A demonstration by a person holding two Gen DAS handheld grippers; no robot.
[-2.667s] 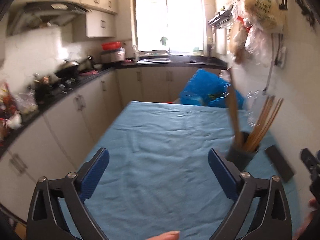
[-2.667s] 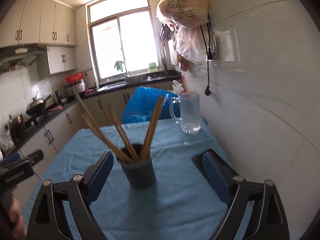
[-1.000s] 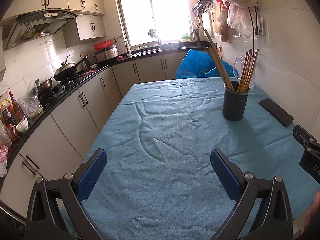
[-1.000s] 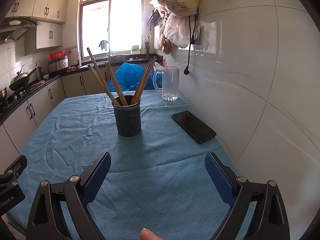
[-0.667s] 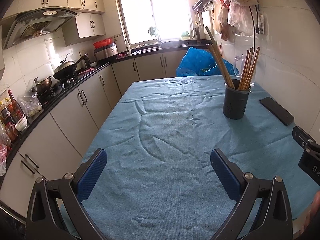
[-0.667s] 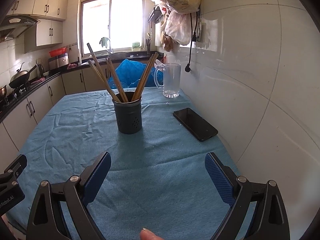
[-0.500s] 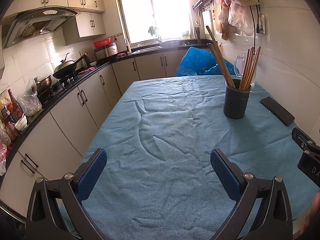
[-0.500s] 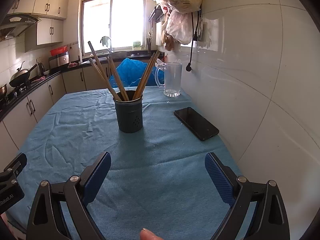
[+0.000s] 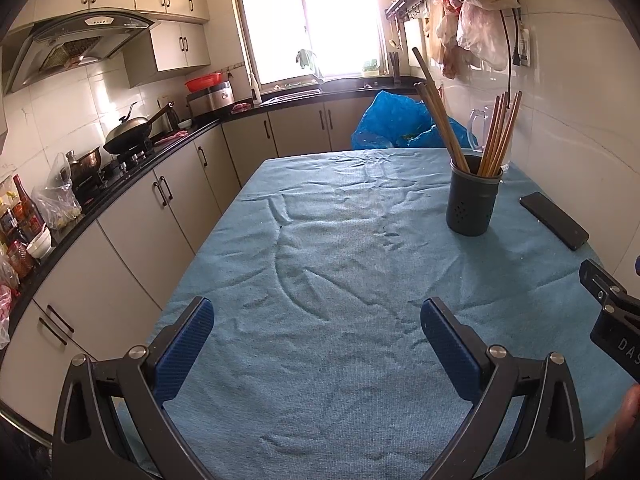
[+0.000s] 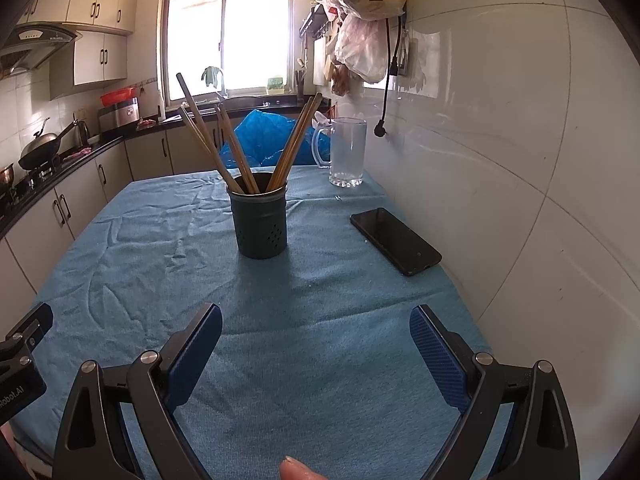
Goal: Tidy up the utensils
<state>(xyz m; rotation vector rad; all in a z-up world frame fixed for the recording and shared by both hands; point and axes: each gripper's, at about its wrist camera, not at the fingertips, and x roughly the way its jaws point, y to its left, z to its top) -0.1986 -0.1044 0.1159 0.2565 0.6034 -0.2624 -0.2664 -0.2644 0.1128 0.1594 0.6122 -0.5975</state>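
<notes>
The left claw point(image 9: 316, 328) hangs with its jaws spread wide and nothing between them, over the near end of the counter point(image 9: 340, 264), well short of the dark holder point(image 10: 262, 222). The chopsticks point(image 10: 208, 148) stand fanned in the holder, mid-counter. The right claw point(image 10: 316, 338), equally wide and bare, sits nearer the holder. Right of the holder lies a black phone point(image 10: 394, 240); behind the phone stands a glass mug point(image 10: 347, 152).

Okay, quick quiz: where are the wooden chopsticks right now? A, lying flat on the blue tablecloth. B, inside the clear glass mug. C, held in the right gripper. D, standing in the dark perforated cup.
D: the wooden chopsticks stand fanned out in the dark perforated cup, while the right gripper is open and empty.
</notes>
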